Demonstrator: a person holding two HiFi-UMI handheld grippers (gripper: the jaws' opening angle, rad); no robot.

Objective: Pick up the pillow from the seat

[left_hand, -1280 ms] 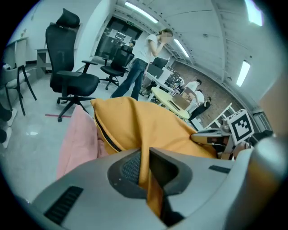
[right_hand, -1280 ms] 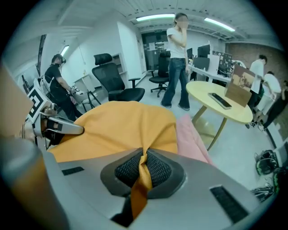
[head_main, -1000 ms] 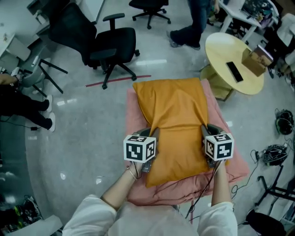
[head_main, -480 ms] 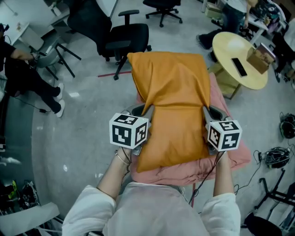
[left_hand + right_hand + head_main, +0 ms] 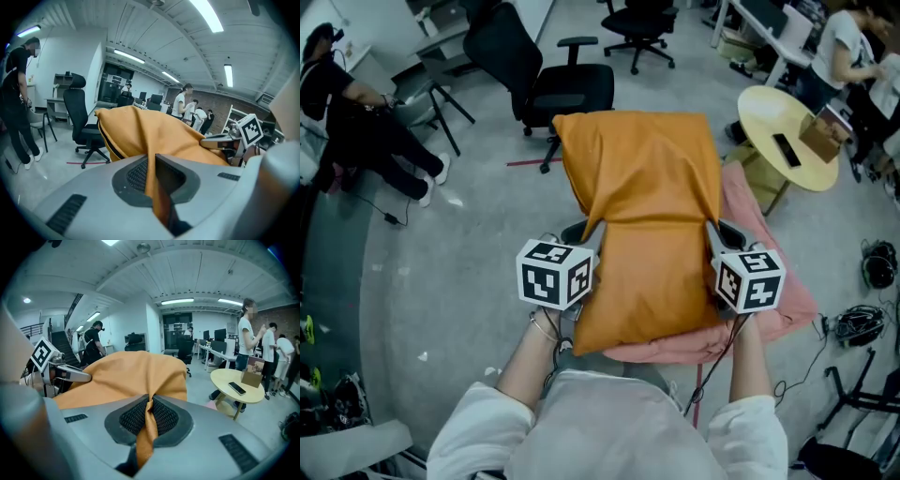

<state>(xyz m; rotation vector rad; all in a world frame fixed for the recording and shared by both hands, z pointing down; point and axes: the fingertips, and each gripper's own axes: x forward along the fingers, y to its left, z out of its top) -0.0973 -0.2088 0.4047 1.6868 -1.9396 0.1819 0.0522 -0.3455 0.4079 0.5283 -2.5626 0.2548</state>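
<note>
An orange pillow hangs lifted in the air, held by both side edges above a seat covered in pink cloth. My left gripper is shut on the pillow's left edge, a fold of orange fabric pinched between its jaws. On the pillow's right edge my right gripper is shut too, with a twisted fold of fabric squeezed between its pads. The pillow bulges out ahead of both grippers, its far end raised.
A black office chair stands just beyond the pillow on the left. A round yellow table with a phone and a box is at the right. People stand and sit around the room's edges. Cables and gear lie on the floor at right.
Both grippers have lifted the pillow up off the pink seat and carried it farther away from me. The pillow now covers more of the seat's far part in view.
</note>
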